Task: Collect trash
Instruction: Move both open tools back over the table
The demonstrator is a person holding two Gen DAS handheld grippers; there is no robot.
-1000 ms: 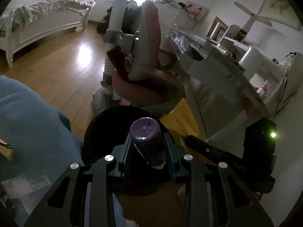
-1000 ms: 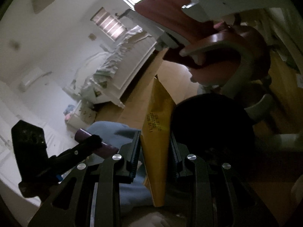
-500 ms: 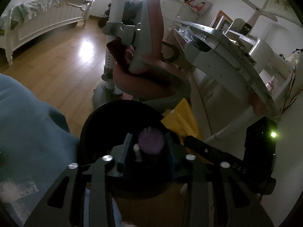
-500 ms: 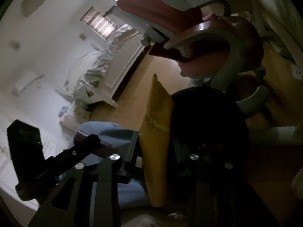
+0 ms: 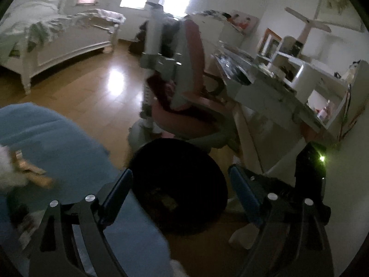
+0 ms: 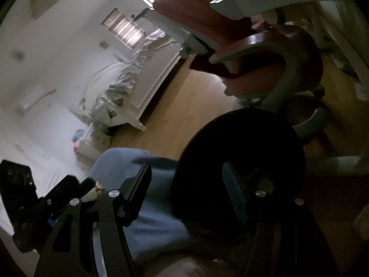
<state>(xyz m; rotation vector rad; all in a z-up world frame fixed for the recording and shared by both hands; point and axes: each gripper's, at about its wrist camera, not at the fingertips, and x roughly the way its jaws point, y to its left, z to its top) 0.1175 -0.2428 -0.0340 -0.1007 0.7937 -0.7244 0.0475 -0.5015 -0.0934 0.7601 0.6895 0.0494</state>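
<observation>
The black bin [image 5: 180, 184] sits on the wood floor [image 5: 87, 97], right under both grippers. It is dark inside, but some bits of trash [image 5: 166, 202] lie at the bottom; I cannot tell what they are. The left gripper [image 5: 182, 194] hangs over the bin's mouth. Its jaws are spreading wide and there is nothing between them. The right gripper [image 6: 188, 191] is just beside it, over the near rim of the bin [image 6: 242, 161]. Its jaws are opening too, and they are empty. So I think this is the drop step: both hands are letting go over the bin, and the trash is down inside. Close on the left side is a blue cloth [image 5: 46, 143], maybe a blanket. On it lies a small brown scrap [image 5: 34, 173] next to something white and fluffy; both are blurry. Behind the bin stands a pink chair [image 5: 184, 106], tucked near a white desk [image 5: 265, 85] with lots of stuff on it. A white bed [image 5: 57, 41] is far off by the windows. Next, I think the hands need to lift clear of the bin and look for more trash. The brown scrap on the cloth looks like a good one to get, and the left gripper is nearest to it.
</observation>
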